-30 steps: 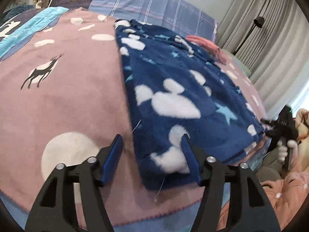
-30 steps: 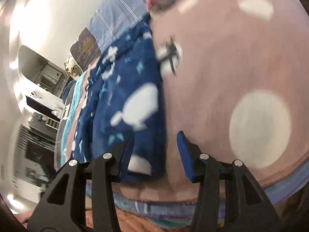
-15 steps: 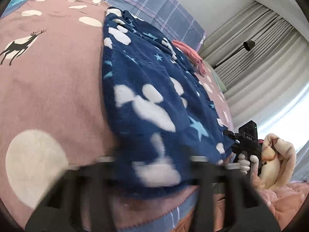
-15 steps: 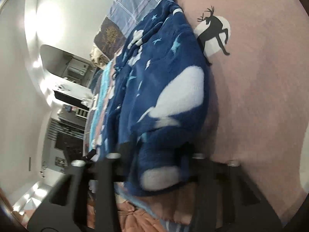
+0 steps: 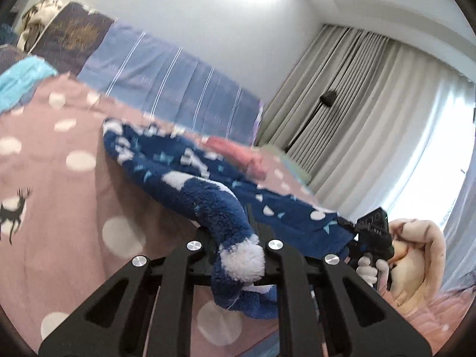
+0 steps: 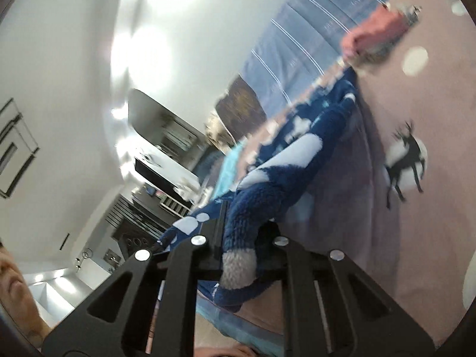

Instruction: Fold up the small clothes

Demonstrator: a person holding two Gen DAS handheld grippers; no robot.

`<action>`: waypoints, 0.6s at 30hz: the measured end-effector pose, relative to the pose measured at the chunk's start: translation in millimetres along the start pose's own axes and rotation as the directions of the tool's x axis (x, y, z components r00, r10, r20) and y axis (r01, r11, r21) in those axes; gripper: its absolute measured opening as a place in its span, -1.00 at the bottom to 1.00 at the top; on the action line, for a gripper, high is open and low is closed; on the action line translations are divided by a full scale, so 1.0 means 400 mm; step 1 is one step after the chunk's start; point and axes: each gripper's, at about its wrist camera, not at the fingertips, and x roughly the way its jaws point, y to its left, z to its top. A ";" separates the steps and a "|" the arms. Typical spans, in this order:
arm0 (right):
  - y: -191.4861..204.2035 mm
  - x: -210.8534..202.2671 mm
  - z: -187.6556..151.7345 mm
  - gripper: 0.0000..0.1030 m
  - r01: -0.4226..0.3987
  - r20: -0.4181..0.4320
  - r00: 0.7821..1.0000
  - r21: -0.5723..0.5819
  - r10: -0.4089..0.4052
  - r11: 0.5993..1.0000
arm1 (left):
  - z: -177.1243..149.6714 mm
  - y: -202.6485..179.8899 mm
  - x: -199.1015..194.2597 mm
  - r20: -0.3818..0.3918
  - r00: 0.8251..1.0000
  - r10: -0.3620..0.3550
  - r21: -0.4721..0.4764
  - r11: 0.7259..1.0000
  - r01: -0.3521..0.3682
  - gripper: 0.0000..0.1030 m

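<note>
A navy fleece garment [image 5: 190,184] with white patches and pale blue stars lies across the pink bedspread [image 5: 59,178], its near edge lifted off the bed. My left gripper [image 5: 232,233] is closing tight on one near corner, and a tuft of fleece bulges out behind the jaws. My right gripper [image 6: 242,232] is closing on the other near corner of the garment [image 6: 285,160], with fabric pinched between its pads. The left wrist view also shows the right gripper [image 5: 372,238] at the right, held by a gloved hand, with the cloth stretched between the two.
A coral garment [image 5: 238,151] lies further back on the bed, also seen in the right wrist view [image 6: 374,32]. Blue striped pillows [image 5: 166,80] line the headboard. Grey curtains [image 5: 357,104] and a floor lamp [image 5: 327,98] stand to the right. A person's fuzzy sleeve [image 5: 416,253] is close by.
Both grippers went from open around the garment's near corners to shut on them. Both then rose and tilted up, lifting the near edge off the bedspread.
</note>
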 end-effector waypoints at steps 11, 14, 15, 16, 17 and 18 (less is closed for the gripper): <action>0.231 -0.203 -0.008 -0.74 0.145 0.152 0.983 -0.284 -0.105 0.948 | 0.025 -0.163 -0.159 0.114 0.993 0.036 0.146 0.988 -0.053 -0.74; 0.145 -0.144 0.013 -0.73 0.183 0.132 0.979 -0.206 -0.158 0.961 | 0.030 -0.105 -0.083 0.070 0.992 0.104 0.090 0.990 -0.110 -0.75; 0.101 -0.119 0.021 -0.73 0.182 0.113 0.980 -0.153 -0.166 0.971 | 0.030 -0.086 -0.061 0.054 0.991 0.120 0.073 0.990 -0.124 -0.75; 0.077 -0.106 0.024 -0.73 0.186 0.104 0.979 -0.126 -0.173 0.974 | 0.029 -0.064 -0.035 0.034 0.989 0.144 0.059 0.988 -0.146 -0.75; 0.053 -0.093 0.028 -0.73 0.197 0.101 0.977 -0.106 -0.186 0.975 | 0.030 -0.052 -0.020 0.020 0.988 0.156 0.056 0.986 -0.157 -0.75; 0.031 -0.081 0.037 -0.73 0.206 0.104 0.975 -0.088 -0.197 0.975 | 0.031 -0.044 -0.009 0.013 0.986 0.166 0.055 0.984 -0.167 -0.75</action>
